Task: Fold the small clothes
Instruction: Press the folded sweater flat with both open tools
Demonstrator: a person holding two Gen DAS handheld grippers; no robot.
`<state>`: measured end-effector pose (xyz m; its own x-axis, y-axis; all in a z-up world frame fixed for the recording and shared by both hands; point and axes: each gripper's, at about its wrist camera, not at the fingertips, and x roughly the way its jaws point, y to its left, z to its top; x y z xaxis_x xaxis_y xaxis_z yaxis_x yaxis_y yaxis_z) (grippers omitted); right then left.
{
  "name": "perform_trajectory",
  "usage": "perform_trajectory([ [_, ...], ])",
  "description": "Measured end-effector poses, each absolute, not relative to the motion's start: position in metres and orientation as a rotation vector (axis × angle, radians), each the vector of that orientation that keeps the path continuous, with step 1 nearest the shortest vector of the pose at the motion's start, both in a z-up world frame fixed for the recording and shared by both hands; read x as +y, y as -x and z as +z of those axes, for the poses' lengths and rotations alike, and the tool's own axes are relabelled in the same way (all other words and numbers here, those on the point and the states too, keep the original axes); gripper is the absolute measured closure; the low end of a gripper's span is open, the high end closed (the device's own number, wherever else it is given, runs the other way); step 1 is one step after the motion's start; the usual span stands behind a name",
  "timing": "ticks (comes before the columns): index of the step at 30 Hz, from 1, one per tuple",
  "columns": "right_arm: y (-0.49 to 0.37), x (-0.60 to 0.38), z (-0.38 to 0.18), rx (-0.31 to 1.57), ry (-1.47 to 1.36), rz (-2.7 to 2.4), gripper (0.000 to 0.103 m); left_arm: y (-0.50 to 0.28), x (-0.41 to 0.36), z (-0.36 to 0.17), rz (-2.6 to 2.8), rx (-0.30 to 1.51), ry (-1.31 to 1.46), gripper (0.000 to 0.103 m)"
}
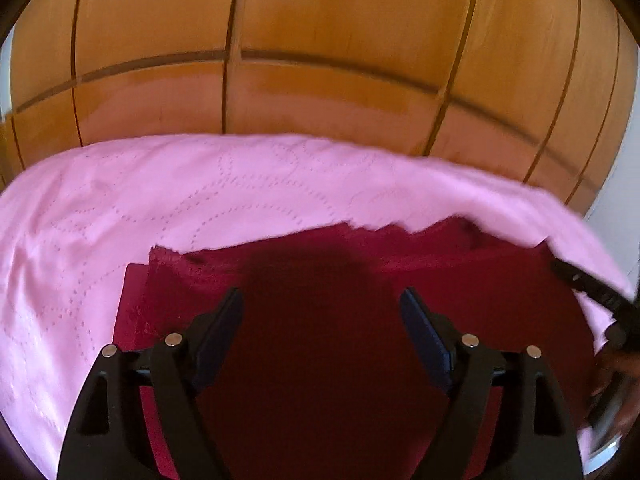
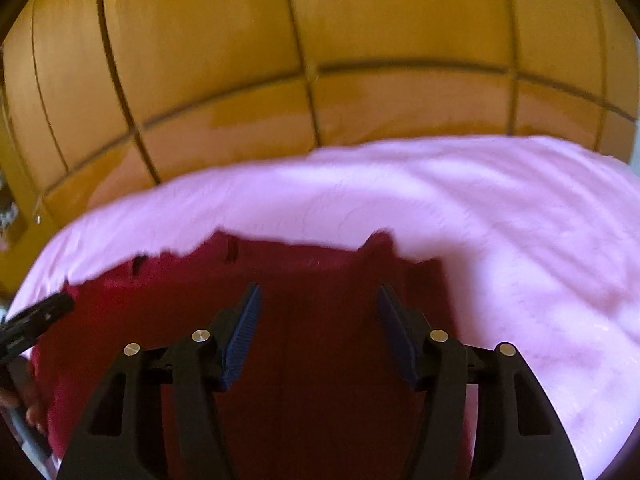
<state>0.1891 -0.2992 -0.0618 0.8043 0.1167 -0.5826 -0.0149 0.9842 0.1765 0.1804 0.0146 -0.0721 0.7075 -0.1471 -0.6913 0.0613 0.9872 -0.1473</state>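
Note:
A dark red garment (image 1: 320, 340) lies flat on a pink quilted bedspread (image 1: 120, 208). It also shows in the right wrist view (image 2: 320, 320). My left gripper (image 1: 322, 300) is open and empty, held above the middle of the garment. My right gripper (image 2: 320, 296) is open and empty, also above the garment. The right gripper's finger shows at the right edge of the left wrist view (image 1: 588, 284). The left gripper's finger shows at the left edge of the right wrist view (image 2: 36, 316). The garment's near part is hidden behind the gripper bodies.
Wooden wardrobe doors (image 1: 320, 60) stand right behind the far edge of the bed. The pink bedspread (image 2: 520, 220) spreads to the left and right of the garment. A white wall strip (image 1: 624, 184) shows at the far right.

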Motion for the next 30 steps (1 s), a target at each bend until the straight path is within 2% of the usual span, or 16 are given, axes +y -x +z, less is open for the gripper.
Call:
perform_trajectory([
  [3,-0.204,-0.303,-0.085,0.705,-0.212,0.079,0.043,-0.19,0.026,-0.093,-0.139,0.851,0.193,0.022],
  [9,-0.2,-0.302,-0.091,0.664,-0.223,0.086,0.041,-0.192,0.015,-0.097,-0.148,0.853,0.143,0.012],
  [14,-0.198,-0.304,-0.09,0.65,-0.235,0.092,0.04,-0.191,0.016,-0.096,-0.174,0.846,0.163,0.008],
  [30,-0.199,-0.306,-0.089,0.642,-0.245,0.092,0.04,-0.108,0.002,-0.064,-0.173,0.729,0.128,0.008],
])
